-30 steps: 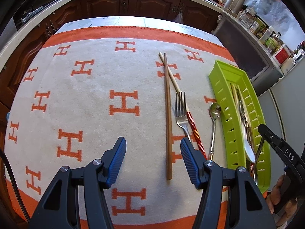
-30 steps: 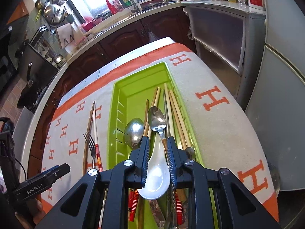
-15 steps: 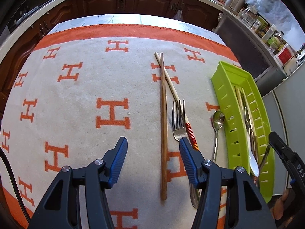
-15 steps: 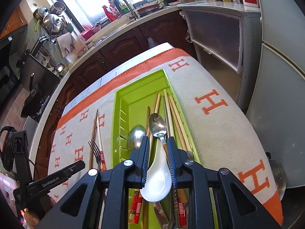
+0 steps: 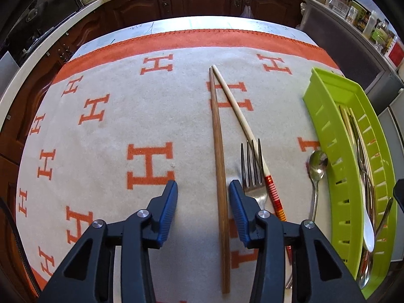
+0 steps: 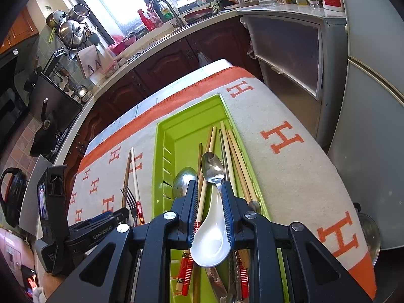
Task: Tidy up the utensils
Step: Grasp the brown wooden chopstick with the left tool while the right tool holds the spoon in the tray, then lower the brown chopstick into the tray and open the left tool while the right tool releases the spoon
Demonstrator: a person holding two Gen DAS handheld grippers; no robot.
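Two blue fingers of the left gripper point(image 5: 203, 203) have just been closing and straddle a brown chopstick point(image 5: 219, 149) lying on the orange-and-white cloth point(image 5: 106, 136), the pads not yet touching it. Just right of it lie a fork point(image 5: 252, 169), a pale chopstick point(image 5: 242, 121) with a red-striped end, and a steel spoon point(image 5: 317, 174). Farther right, the right gripper point(image 6: 209, 202) pinches a white ceramic spoon point(image 6: 210, 237) over the green tray point(image 6: 161, 156) holding chopsticks and spoons.
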